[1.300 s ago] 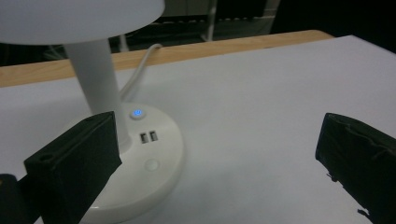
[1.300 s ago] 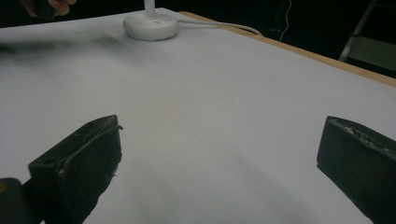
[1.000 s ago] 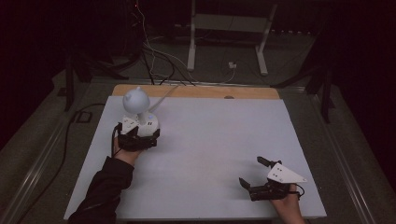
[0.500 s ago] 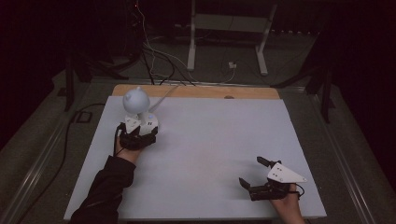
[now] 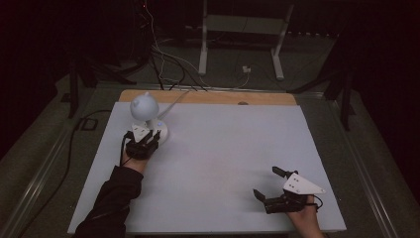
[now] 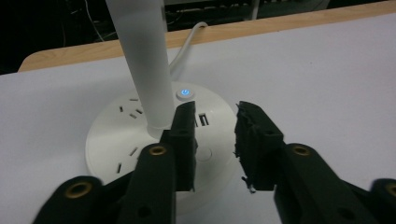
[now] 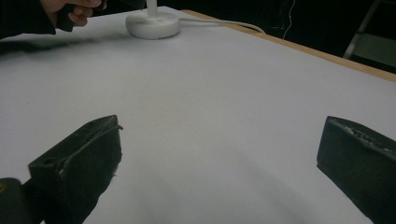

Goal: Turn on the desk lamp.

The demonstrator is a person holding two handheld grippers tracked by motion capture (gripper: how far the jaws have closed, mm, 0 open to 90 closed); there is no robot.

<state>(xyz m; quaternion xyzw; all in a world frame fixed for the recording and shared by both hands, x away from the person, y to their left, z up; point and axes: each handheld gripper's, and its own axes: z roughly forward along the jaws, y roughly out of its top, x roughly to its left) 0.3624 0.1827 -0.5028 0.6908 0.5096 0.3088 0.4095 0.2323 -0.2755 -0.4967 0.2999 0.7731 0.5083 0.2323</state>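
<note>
The left gripper (image 6: 215, 140) sits right over the round white lamp base (image 6: 116, 144). Its jaws have just been closing & now stand narrow, w/ a small gap. Nothing is pinched between them; the base's top shows thru the gap. The left finger (image 6: 183, 135) is just beside the lamp's white pole (image 6: 142, 60), which stands straight up. A little button w/ a blue light (image 6: 185, 93) is just past the fingertips. A white cord (image 6: 187, 37) runs off behind the base.

The right gripper (image 7: 219, 163) is well apart from the lamp, over bare white table (image 7: 224, 84). Its jaws are wide, nothing between them.
</note>
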